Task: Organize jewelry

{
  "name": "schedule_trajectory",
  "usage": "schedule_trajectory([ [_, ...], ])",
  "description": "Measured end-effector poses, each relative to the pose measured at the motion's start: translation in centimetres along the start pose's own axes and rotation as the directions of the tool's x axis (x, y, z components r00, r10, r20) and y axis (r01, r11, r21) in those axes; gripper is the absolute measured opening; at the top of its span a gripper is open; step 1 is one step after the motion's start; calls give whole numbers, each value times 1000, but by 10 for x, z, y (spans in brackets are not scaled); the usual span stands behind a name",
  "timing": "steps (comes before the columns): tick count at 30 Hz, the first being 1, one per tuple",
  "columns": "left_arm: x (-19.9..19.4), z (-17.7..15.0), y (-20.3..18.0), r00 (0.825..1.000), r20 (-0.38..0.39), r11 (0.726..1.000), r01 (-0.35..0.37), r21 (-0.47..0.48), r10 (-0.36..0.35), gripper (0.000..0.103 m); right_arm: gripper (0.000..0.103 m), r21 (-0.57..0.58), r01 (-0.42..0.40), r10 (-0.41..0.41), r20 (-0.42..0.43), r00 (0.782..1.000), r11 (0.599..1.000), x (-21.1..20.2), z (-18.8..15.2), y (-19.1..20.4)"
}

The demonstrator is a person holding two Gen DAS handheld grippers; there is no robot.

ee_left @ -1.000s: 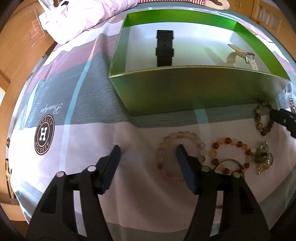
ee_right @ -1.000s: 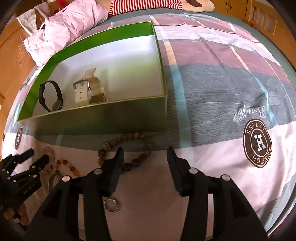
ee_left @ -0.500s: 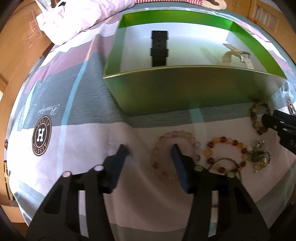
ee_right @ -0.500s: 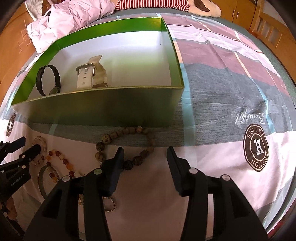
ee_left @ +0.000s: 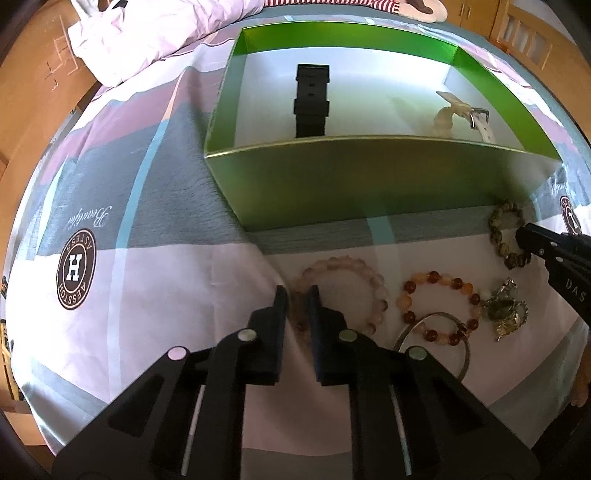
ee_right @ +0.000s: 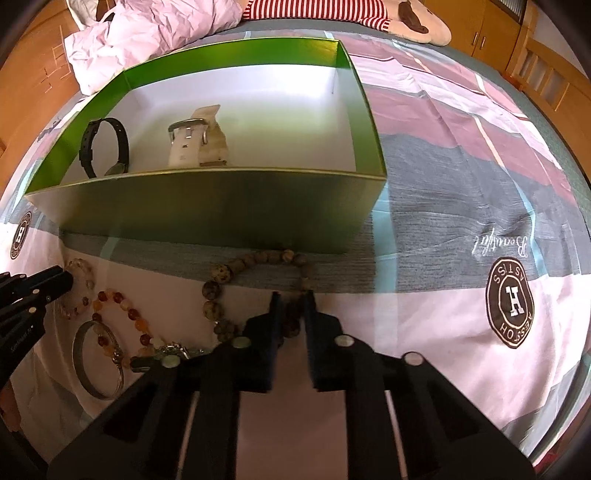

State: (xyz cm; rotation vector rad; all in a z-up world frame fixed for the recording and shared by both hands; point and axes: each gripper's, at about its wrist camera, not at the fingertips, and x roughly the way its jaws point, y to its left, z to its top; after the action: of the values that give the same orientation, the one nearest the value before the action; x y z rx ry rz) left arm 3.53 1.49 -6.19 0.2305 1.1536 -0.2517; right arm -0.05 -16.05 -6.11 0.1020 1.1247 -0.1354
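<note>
A green box stands on the bed; it also shows in the right wrist view. It holds a black watch and a white watch. In front lie a pale pink bead bracelet, an amber bead bracelet, a metal bangle, a metal trinket and a dark speckled bead bracelet. My left gripper is shut on the pink bracelet's left side. My right gripper is shut on the speckled bracelet's near right side.
The bed sheet has grey, pink and white bands with round logos. A crumpled pink quilt lies behind the box at the left. Wooden furniture stands beyond the bed at the right.
Both grippers have gone from wide open to shut. The left one closed over the pink bracelet's edge, the right one over the speckled bracelet, and both moved a little forward.
</note>
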Motion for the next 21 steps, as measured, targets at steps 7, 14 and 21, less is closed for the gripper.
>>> schedule_trajectory([
  [7, -1, 2, 11, 1000, -7, 999, 14, -45, -14, 12, 8, 19, -48, 46, 78, 996, 999, -20, 4, -7],
  [14, -11, 3, 19, 999, 37, 996, 34, -81, -31, 12, 9, 109, -145, 118, 224, 967, 983, -54, 11, -36],
  [21, -23, 5, 20, 994, 94, 993, 69, -93, -60, 12, 9, 69, -212, 183, 291, 939, 975, -69, 11, -28],
])
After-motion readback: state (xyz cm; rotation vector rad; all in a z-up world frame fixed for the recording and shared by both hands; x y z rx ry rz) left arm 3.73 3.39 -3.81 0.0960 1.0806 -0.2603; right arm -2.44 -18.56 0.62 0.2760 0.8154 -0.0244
